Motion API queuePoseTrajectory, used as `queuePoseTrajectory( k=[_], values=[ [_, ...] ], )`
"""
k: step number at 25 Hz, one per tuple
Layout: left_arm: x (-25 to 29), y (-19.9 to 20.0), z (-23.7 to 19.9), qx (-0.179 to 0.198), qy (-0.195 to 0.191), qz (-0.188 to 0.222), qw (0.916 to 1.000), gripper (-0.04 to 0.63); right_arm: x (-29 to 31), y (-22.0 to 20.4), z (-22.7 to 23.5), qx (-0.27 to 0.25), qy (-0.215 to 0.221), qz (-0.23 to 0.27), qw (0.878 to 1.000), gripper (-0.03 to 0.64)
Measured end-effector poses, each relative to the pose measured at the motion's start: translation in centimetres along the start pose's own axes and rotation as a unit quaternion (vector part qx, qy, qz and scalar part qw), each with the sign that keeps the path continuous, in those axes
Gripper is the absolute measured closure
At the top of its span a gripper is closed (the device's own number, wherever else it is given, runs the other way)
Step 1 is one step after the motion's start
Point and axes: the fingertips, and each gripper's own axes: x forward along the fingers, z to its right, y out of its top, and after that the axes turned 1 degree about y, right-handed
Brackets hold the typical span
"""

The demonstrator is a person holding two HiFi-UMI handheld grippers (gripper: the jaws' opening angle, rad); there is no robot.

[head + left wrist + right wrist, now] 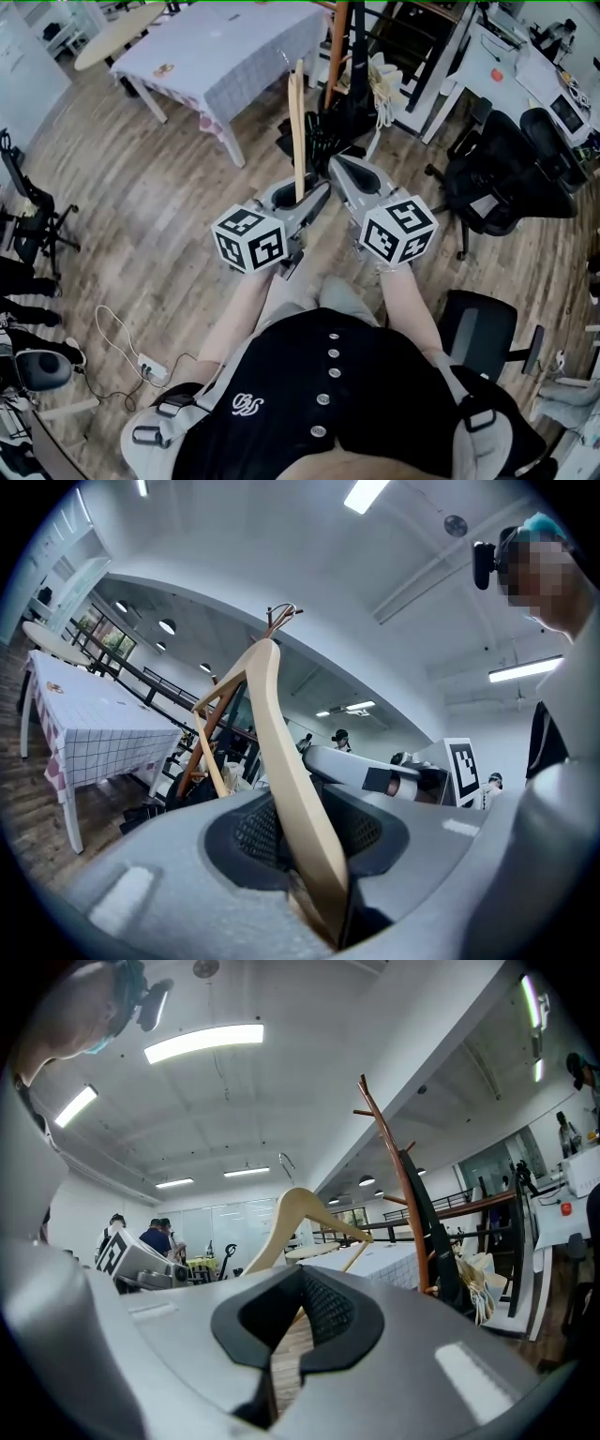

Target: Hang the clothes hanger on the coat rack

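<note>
A pale wooden clothes hanger (297,122) stands upright with its lower end between the jaws of my left gripper (305,199), which is shut on it. In the left gripper view the hanger (281,752) rises out of the pads, its metal hook (281,611) on top. The brown wooden coat rack (337,47) stands just beyond, with dark bags at its foot; it also shows as a branched pole (398,1194). My right gripper (339,164) is beside the hanger, its jaws closed together on nothing (302,1269).
A table with a white checked cloth (225,47) stands at the back left. A white desk (506,66) and black office chairs (497,187) fill the right side. A power strip and cable (150,367) lie on the wood floor at lower left.
</note>
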Motion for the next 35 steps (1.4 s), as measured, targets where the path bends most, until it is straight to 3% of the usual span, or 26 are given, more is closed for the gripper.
queuePoseTrajectory(
  k=[8, 19, 35],
  values=[
    [2.1, 0.5, -1.1, 0.019, -0.009, -0.020, 0.9996, 0.479, 1.6, 0.6, 2.2, -0.005, -0.003, 0.005, 1.000, 0.618],
    [7.4, 1.6, -5.4, 0.006, 0.004, -0.019, 0.9998, 0.477, 5.9, 0.7, 8.3, 0.015, 0.006, -0.003, 1.000, 0.618],
    [17.1, 6.8, -14.0, 0.012, 0.057, -0.009, 0.9983, 0.477, 14.5, 5.2, 18.8, 0.008, 0.047, 0.007, 0.999, 0.618]
  ],
)
